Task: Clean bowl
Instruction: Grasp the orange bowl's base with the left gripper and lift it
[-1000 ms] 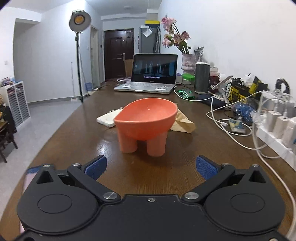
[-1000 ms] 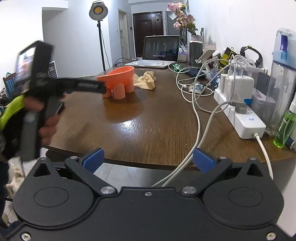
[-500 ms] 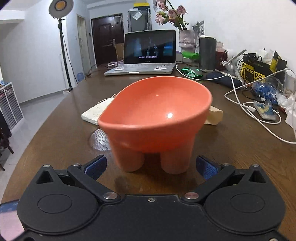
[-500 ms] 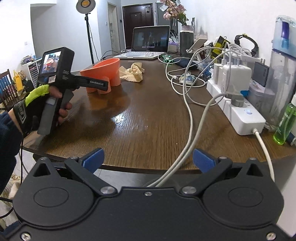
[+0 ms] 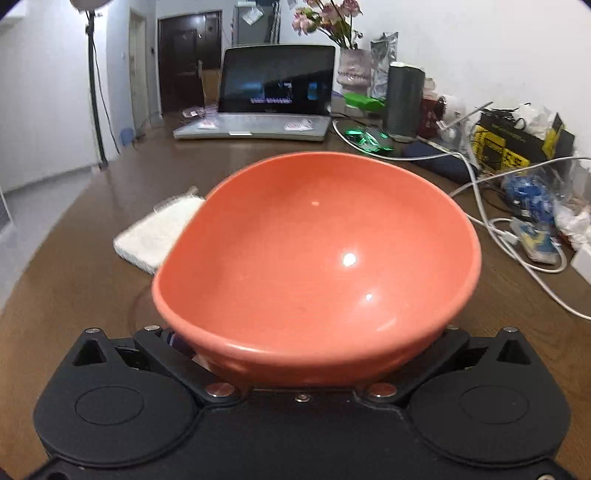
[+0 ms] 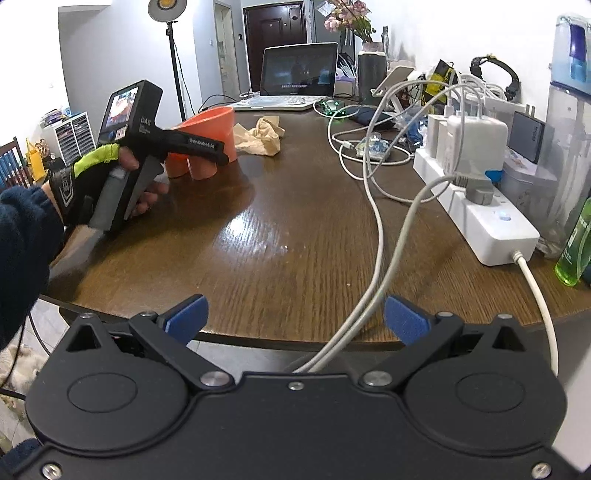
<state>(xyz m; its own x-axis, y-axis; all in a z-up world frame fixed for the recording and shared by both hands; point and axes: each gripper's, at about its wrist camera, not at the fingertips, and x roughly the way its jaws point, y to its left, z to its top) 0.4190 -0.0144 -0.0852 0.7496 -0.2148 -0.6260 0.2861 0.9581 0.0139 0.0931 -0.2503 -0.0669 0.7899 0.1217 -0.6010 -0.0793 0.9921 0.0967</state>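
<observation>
Both tongs gape: left tongs point(image 5: 306, 354) straddle the orange bowl point(image 5: 317, 266), unclamped; right tongs point(image 6: 295, 317) need the rag point(image 6: 262, 134).

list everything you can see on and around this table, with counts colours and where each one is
bowl: 1, orange, footed, table's near left part
cloth: 1, tan, crumpled, right of bowl
white pad: 1, left of bowl
laptop: 1, silver, open, far end
flowers: 1 bunch, pink, behind laptop
dark cylinder: 1, right of laptop
power strip: 1, white, chargers plugged in, right edge
cables: several, white, across right side
green bottle: 1, far right
lamp stand: 1, floor, left
table: 1, brown wood
left gripper: black, at the bowl's feet
right gripper: black, blue pads, open, at near edge
</observation>
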